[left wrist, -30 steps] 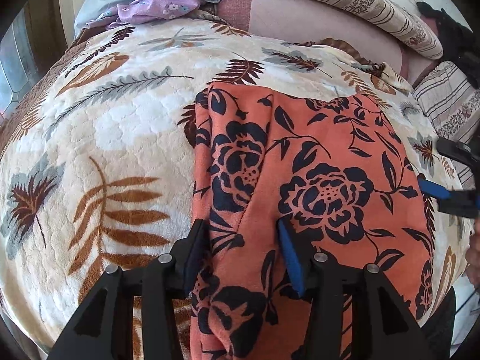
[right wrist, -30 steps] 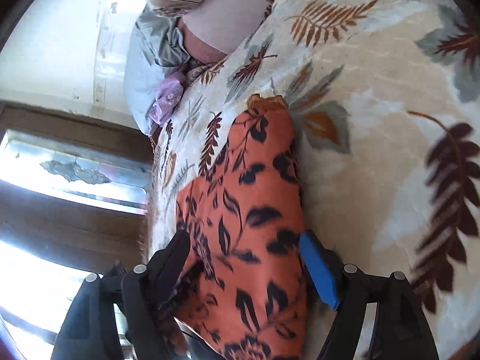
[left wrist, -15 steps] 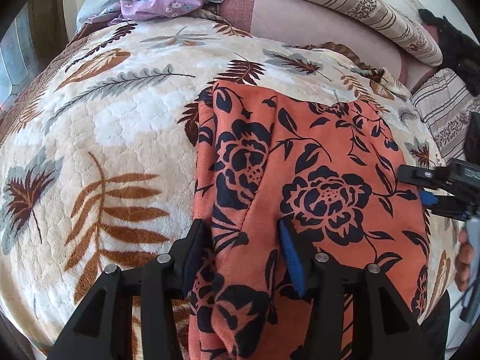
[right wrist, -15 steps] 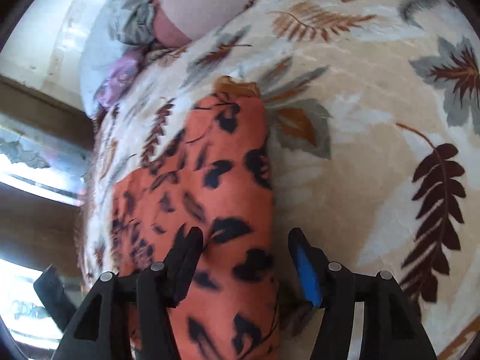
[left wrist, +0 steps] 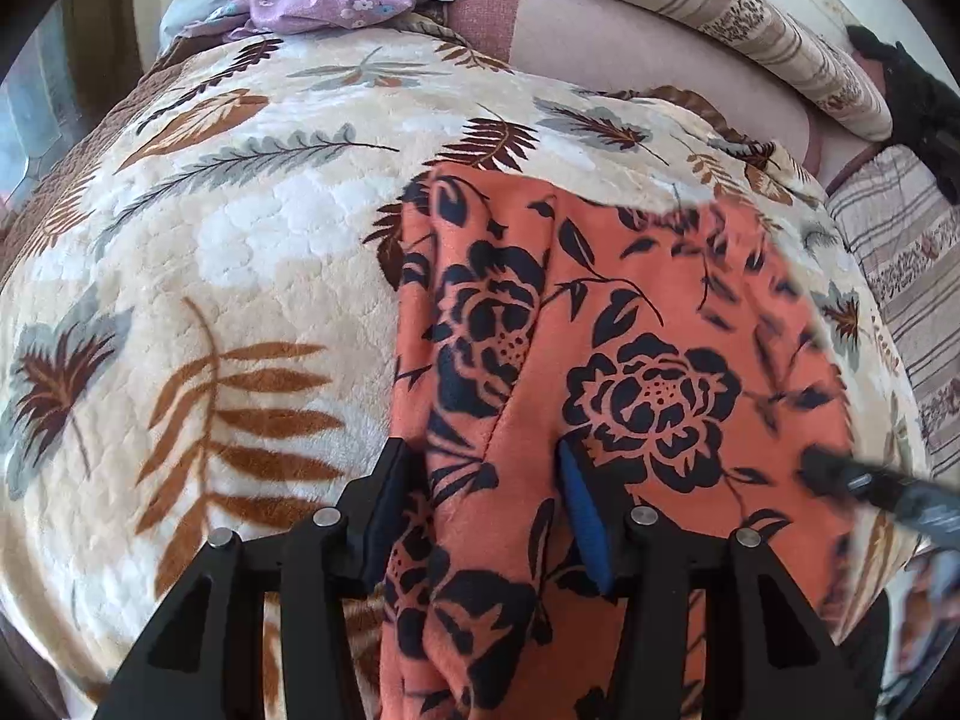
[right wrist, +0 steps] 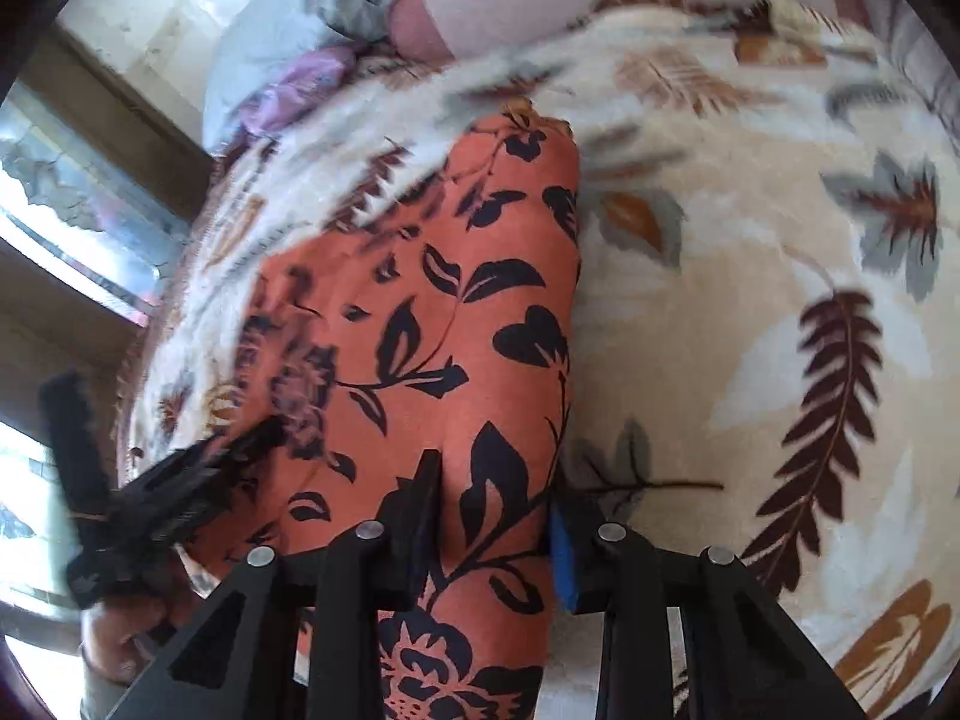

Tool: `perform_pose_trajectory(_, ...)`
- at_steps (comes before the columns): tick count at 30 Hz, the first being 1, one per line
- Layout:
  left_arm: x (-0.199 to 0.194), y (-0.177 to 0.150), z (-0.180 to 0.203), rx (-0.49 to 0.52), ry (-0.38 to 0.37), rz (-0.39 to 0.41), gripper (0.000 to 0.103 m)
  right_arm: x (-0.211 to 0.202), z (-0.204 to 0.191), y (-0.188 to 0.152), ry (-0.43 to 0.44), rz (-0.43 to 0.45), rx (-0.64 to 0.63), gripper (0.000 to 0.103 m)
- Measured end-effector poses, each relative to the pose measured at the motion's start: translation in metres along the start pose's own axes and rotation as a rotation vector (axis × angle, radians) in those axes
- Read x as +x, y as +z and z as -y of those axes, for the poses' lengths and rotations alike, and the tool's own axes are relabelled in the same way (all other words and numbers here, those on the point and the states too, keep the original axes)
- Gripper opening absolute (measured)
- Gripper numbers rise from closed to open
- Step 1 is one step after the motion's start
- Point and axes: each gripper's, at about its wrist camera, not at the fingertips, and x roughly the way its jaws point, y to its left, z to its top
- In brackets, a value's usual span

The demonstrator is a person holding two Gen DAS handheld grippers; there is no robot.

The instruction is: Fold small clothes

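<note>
Left wrist view: the left hand-held gripper is seen clamped on a raised ridge of the orange garment, which lies on the bed blanket ahead of it. If only the top layer is pinched, the fold could be dragged askew.

Right wrist view: the right hand-held gripper has just been closing on the garment's edge, now squeezed between its jaws. Blanket pile beside the blue pad could be caught too.
</note>
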Motion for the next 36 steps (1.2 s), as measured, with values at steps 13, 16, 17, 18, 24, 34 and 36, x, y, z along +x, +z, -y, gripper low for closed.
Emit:
perform_pose_trajectory(13,-0.019,-0.051,-0.015,-0.033,-0.051,-0.003,0.042,-0.049,0.024,-0.016,0.108,0.095,0.058,0.068)
perform_pose_trajectory(16,-0.036,-0.040,-0.020,-0.080,-0.108,0.020,0.042,-0.065,0.016,-0.020,0.131,0.129,0.020,0.073)
perform_pose_trajectory(17,-0.042,-0.034,-0.023,-0.091,-0.141,0.039,0.043,-0.067,0.018,-0.021,0.147,0.129,0.023,0.075)
perform_pose_trajectory(18,-0.046,-0.025,-0.024,-0.091,-0.158,0.055,0.046,-0.065,0.020,-0.020,0.154,0.125,0.033,0.075)
perform_pose_trajectory(24,-0.022,0.038,-0.037,-0.142,-0.292,0.029,0.054,-0.045,0.038,-0.001,0.175,0.087,0.121,0.076)
perform_pose_trajectory(34,0.031,0.056,-0.061,-0.263,-0.302,-0.066,0.024,-0.001,0.047,0.012,0.195,-0.018,0.156,0.076)
perform_pose_trajectory(36,0.008,0.043,-0.057,-0.220,-0.290,-0.039,0.048,0.001,0.054,0.010,0.219,-0.028,0.182,0.076)
